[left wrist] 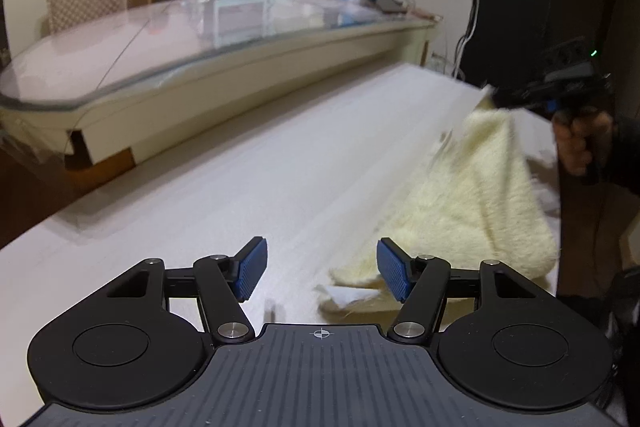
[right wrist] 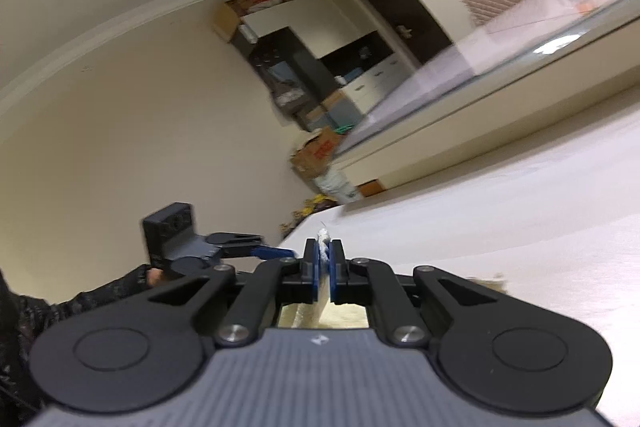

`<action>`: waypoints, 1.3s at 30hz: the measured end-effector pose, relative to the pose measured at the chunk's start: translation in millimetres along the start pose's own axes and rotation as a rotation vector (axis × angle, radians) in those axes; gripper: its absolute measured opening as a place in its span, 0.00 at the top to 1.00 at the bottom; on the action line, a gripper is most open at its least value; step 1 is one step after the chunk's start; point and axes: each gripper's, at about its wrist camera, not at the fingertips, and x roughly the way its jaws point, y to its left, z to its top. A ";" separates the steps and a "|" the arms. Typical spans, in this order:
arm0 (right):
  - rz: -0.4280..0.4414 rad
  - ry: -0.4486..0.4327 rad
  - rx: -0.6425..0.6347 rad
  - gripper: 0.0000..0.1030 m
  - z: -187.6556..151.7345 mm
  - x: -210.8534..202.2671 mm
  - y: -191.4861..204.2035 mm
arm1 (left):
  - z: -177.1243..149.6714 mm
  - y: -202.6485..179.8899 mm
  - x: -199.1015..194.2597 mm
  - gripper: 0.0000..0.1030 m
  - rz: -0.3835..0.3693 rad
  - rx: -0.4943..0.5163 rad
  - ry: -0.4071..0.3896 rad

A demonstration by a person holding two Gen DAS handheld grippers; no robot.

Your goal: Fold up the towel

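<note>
the right gripper point(right wrist: 324, 259) pinches a corner of the towel point(left wrist: 472, 203), lifting it to fold over; the left gripper point(left wrist: 322, 267) hovers spread just beside its low corner.

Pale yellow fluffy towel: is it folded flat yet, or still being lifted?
Not folded flat. The pale yellow fluffy towel hangs slanted from the shut right gripper, one corner raised; its low end trails on the white table.

Each handheld gripper, the left gripper point(left wrist: 322, 269) and the right gripper point(right wrist: 324, 263), has a ribbed grey body, two round black discs, black link arms with silver screws, and blue textured pads point(left wrist: 252, 269). A small crosshair mark point(left wrist: 322, 333) sits centrally. A dark patterned sleeve point(right wrist: 60, 307) covers the person's arm.
</note>
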 end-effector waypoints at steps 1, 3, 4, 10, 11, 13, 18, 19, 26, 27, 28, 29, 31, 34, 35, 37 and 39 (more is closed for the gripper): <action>-0.022 0.003 0.006 0.94 0.7 -0.3 -4.0 | 1.0 -0.8 -1.4 0.35 -0.012 0.001 -0.013; -0.052 0.015 0.019 0.94 1.2 -1.9 -10.0 | 2.4 -5.8 -0.7 0.35 -0.027 0.013 -0.016; -0.062 0.023 0.027 0.94 0.9 0.0 -13.4 | 2.1 -10.1 3.0 0.35 -0.027 0.027 -0.003; -0.132 0.075 0.050 0.94 -2.9 5.8 -31.2 | -3.2 -20.1 23.0 0.35 -0.015 0.051 0.049; -0.143 0.081 0.047 0.94 -2.7 6.3 -31.2 | -4.2 -21.4 24.8 0.35 -0.015 0.052 0.055; -0.175 0.094 0.027 0.94 -3.9 7.8 -31.1 | -6.3 -22.9 27.8 0.35 -0.014 0.056 0.063; -0.231 0.116 -0.013 0.93 -5.6 12.4 -28.4 | -10.1 -21.0 33.8 0.34 0.001 0.054 0.081; -0.246 0.124 -0.023 0.92 -6.6 13.4 -28.0 | -10.6 -21.1 34.3 0.34 0.003 0.053 0.082; -0.310 0.088 -0.055 0.83 -6.4 9.9 -19.1 | -14.3 -26.4 36.2 0.31 0.043 0.071 0.062; -0.307 0.082 -0.050 0.83 -5.4 8.9 -18.4 | -14.5 -26.5 36.4 0.31 0.046 0.070 0.058; -0.309 0.064 -0.040 0.83 -4.8 4.0 -16.1 | -14.7 -26.7 36.4 0.31 0.049 0.070 0.054; -0.308 0.060 -0.034 0.83 -4.3 3.6 -16.3 | -15.0 -27.3 36.5 0.31 0.052 0.073 0.050; -0.312 0.066 -0.014 0.81 -5.1 3.5 -15.1 | -15.2 -28.2 37.0 0.31 0.060 0.080 0.047; -0.311 0.074 0.003 0.81 -7.2 4.1 -14.3 | -15.1 -29.6 38.0 0.31 0.074 0.091 0.043; -0.310 0.080 0.007 0.81 -8.0 6.2 -13.8 | -15.0 -29.6 38.4 0.31 0.077 0.092 0.042; -0.308 0.093 0.012 0.81 -10.2 10.8 -14.0 | -14.6 -29.6 39.4 0.31 0.083 0.094 0.041; -0.311 0.110 0.012 0.81 -12.0 17.1 -14.2 | -13.8 -29.1 40.5 0.31 0.088 0.094 0.042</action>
